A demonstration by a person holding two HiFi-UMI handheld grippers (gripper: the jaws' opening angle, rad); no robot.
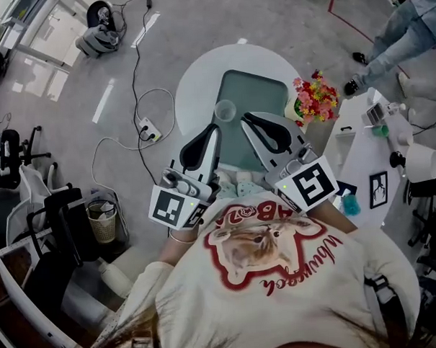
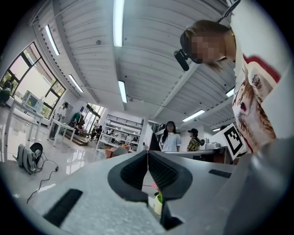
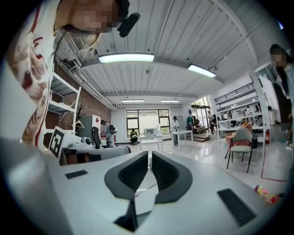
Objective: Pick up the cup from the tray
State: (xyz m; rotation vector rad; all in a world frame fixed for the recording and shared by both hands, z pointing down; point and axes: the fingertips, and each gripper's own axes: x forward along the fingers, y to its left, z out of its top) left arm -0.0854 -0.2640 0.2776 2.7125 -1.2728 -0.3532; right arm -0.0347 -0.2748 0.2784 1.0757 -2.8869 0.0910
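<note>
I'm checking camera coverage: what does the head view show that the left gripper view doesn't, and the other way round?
Only the head view shows the clear cup, which stands at the left edge of the tray. Only the left gripper view shows the ceiling lights and a person standing far back. Both views show the left gripper, shut with nothing between its jaws, and the printed shirt.

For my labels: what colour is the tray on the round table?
Muted grey-green; the tray shows best in the head view.
</note>
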